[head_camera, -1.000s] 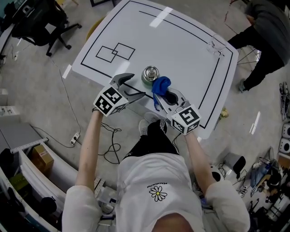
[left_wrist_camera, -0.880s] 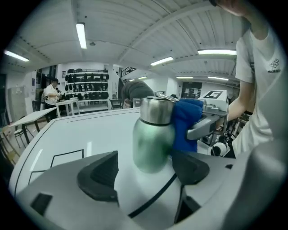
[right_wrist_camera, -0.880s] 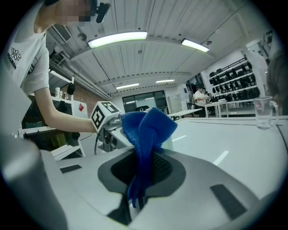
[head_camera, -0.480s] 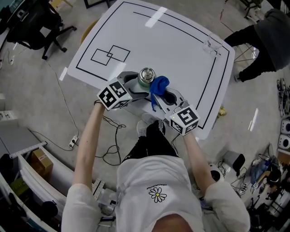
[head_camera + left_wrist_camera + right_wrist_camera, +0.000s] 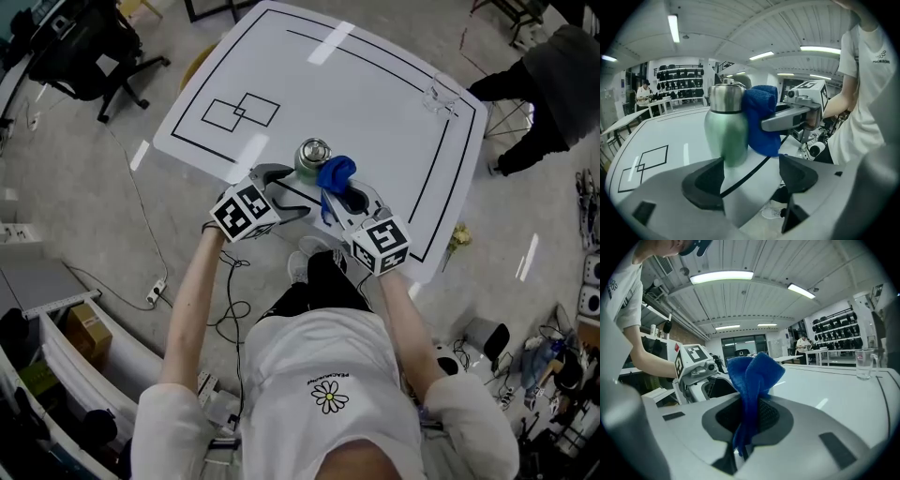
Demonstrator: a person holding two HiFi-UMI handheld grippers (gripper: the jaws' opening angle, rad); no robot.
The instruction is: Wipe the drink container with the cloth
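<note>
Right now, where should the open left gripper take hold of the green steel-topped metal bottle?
Probably the green bottle's round body below the steel shoulder, straight in from the left gripper's side: it stands upright, and the blue cloth occupies its right flank.

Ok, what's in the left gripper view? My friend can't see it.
A green drink container with a steel top stands on the table, just beyond the open left gripper. The right gripper holds a blue cloth beside it.
</note>
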